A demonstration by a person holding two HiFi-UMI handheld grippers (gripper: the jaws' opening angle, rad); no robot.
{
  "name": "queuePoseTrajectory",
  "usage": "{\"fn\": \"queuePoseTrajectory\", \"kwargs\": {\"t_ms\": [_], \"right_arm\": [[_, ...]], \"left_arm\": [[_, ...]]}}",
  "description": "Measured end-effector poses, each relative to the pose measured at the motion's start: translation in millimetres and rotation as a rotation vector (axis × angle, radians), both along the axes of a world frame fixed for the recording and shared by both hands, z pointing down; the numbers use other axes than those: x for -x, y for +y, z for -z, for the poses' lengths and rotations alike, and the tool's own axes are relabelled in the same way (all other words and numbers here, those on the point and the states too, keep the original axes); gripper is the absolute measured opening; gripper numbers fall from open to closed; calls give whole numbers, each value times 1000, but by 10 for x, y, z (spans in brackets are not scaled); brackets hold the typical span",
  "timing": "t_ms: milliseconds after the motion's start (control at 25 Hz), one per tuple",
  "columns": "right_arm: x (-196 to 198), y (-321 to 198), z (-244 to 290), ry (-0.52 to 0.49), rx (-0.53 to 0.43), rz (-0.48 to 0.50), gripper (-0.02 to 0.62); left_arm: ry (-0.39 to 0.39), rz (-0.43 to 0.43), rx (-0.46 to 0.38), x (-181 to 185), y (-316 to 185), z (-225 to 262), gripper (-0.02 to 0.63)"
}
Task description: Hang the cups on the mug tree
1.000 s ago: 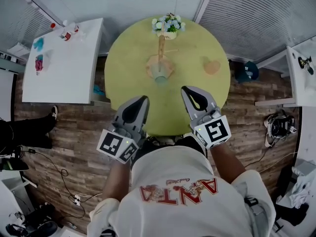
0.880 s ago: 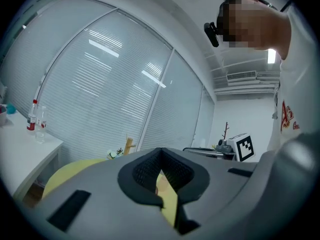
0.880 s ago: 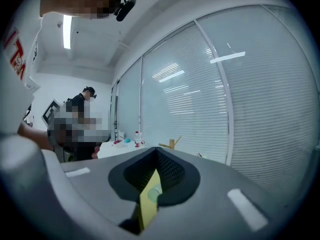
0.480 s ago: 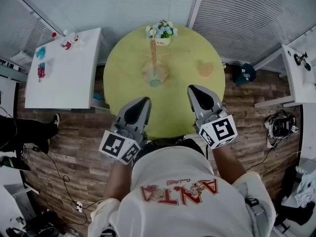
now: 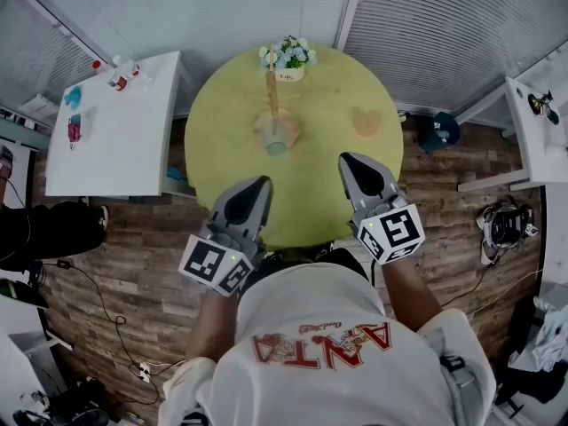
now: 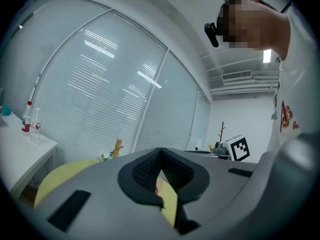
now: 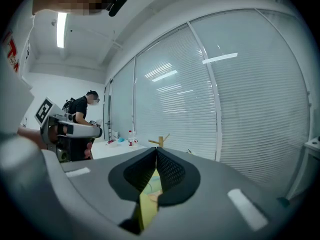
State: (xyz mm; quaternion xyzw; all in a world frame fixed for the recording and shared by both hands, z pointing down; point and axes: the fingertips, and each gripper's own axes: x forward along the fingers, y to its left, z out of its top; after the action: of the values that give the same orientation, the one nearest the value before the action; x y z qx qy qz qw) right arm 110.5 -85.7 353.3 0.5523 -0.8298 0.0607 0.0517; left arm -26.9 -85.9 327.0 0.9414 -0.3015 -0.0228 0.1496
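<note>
A wooden mug tree [image 5: 272, 96] stands on the round yellow-green table [image 5: 231, 87], toward its far side. A pale green cup [image 5: 277, 146] sits at the near edge of the tree's base; I cannot tell whether it hangs or stands. A peach cup [image 5: 366, 122] rests on the table to the right. My left gripper [image 5: 257, 185] and right gripper [image 5: 348, 161] hover over the table's near edge, both shut and holding nothing. The tree's top [image 6: 118, 146] peeks over the left gripper [image 6: 159, 151] in the left gripper view, and the tree [image 7: 160, 141] over the right gripper [image 7: 156, 150].
A small pot of flowers [image 5: 286, 57] stands at the table's far edge behind the tree. A white side table [image 5: 115, 140] with bottles [image 5: 117, 71] is at the left, another white table [image 5: 541, 122] at the right. A person's legs [image 5: 44, 229] are on the floor at the left.
The head view has shifted a little, so the table sits slightly higher and further left. Both grippers stay shut near the table's front edge. The person's leg at the left has moved.
</note>
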Motion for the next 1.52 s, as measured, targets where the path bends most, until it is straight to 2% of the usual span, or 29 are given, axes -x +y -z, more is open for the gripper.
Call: {"fn": "queuePoseTrajectory", "kwargs": {"t_ms": [120, 440, 680, 1000, 1160, 1360, 1520], "right_arm": [[-261, -48, -143, 3, 54, -61, 11], [-1190, -312, -761, 90, 227, -199, 176], [-1730, -591, -1266, 131, 327, -230, 248], [-2024, -1046, -2187, 159, 492, -207, 293], [-2160, -1226, -2612, 174, 558, -199, 311], [-2215, -1348, -2905, 182, 586, -157, 320], [-2206, -1443, -3024, 164, 579, -122, 319]], "left_arm": [[-4, -6, 7, -70, 19, -19, 9], [-31, -10, 46, -347, 7, -167, 9], [-60, 12, 84, -591, -54, -340, 9], [-97, 35, 128, -931, -226, -612, 9], [-100, 15, 155, -1215, -335, -779, 9], [-95, -19, 173, -1529, -460, -920, 9], [-98, -25, 180, -1645, -551, -996, 9]]}}
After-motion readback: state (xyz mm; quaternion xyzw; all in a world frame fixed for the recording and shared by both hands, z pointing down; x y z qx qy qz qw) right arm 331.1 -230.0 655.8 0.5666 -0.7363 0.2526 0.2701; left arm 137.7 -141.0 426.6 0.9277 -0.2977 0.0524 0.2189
